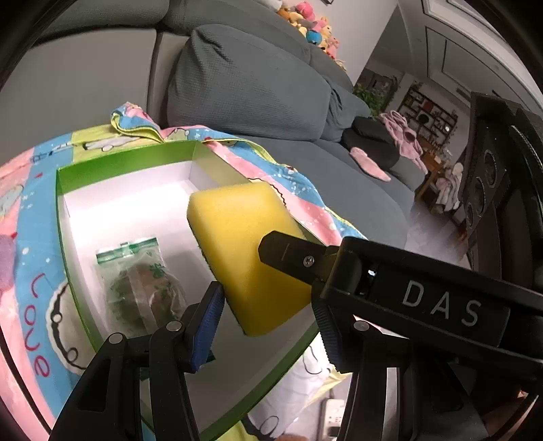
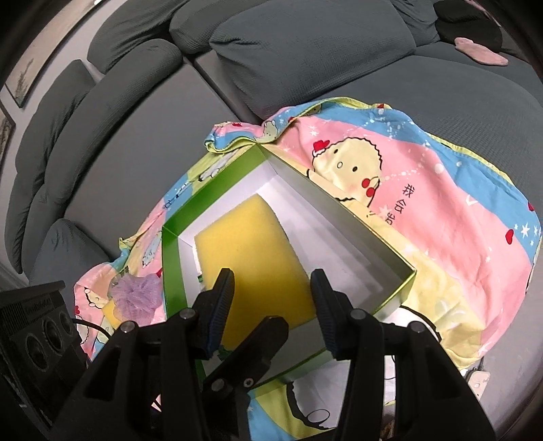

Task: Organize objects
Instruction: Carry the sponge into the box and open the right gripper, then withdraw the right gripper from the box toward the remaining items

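Left wrist | yellow sponge (image 1: 244, 251) clamped in both grippers' jaws | over green box (image 1: 125, 163)

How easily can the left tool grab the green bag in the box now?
Probably not yet: the left tool is busy holding the sponge. The bag lies uncovered in the box, just beside it.

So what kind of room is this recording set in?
Most likely a home living room: a grey sofa with back cushions, a row of plush toys along its top, and shelving with plants beyond it.
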A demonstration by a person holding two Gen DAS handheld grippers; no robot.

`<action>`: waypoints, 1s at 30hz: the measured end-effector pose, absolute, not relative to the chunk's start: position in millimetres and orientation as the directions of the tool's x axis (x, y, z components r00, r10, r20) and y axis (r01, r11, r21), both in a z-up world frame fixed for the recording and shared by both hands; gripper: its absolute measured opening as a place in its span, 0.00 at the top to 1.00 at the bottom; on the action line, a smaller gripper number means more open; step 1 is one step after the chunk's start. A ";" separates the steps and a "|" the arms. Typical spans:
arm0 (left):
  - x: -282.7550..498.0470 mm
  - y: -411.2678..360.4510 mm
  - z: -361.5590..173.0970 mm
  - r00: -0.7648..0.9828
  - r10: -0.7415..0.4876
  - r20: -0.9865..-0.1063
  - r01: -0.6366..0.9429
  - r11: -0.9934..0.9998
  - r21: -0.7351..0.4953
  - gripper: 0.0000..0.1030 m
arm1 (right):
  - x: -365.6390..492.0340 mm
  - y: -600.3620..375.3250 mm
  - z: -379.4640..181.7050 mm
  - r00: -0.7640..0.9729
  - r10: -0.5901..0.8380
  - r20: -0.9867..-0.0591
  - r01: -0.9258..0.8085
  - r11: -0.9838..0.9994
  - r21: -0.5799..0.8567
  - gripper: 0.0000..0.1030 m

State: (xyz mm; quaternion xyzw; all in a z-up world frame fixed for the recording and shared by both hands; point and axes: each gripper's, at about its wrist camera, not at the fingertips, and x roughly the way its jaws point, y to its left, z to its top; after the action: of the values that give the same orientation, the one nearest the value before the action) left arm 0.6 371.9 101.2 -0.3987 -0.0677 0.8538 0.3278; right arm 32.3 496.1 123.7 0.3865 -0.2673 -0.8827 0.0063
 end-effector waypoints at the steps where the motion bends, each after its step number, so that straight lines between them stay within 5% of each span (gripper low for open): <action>1: 0.3 371.4 101.0 -0.465 0.616 -0.636 -0.505 -0.774 -0.381 0.48 | 32.7 495.6 124.6 -0.703 -0.212 -0.679 -0.197 -0.859 0.472 0.54; 12: 1.4 367.5 100.8 -0.463 0.606 -0.646 -0.495 -0.782 -0.379 0.48 | 31.7 494.3 125.3 -0.705 -0.201 -0.680 -0.211 -0.856 0.472 0.53; 14: 3.0 363.6 103.3 -0.469 0.604 -0.645 -0.494 -0.784 -0.375 0.43 | 33.5 494.4 127.0 -0.717 -0.197 -0.669 -0.210 -0.854 0.476 0.41; 18: 10.4 346.7 114.3 -0.507 0.587 -0.632 -0.486 -0.800 -0.352 0.26 | 35.8 493.7 132.1 -0.741 -0.213 -0.637 -0.191 -0.842 0.504 0.39; 30: 30.6 236.5 145.1 -0.665 0.458 -0.589 -0.330 -0.889 -0.319 0.23 | 30.7 457.5 147.5 -0.755 -0.242 -0.610 -0.123 -0.862 0.493 0.25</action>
State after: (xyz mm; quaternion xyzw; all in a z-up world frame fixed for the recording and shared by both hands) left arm 30.6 236.5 145.1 -0.3467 -0.0925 0.9078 0.2172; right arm 30.7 457.5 147.5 0.3487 -0.2611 -0.8995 0.0331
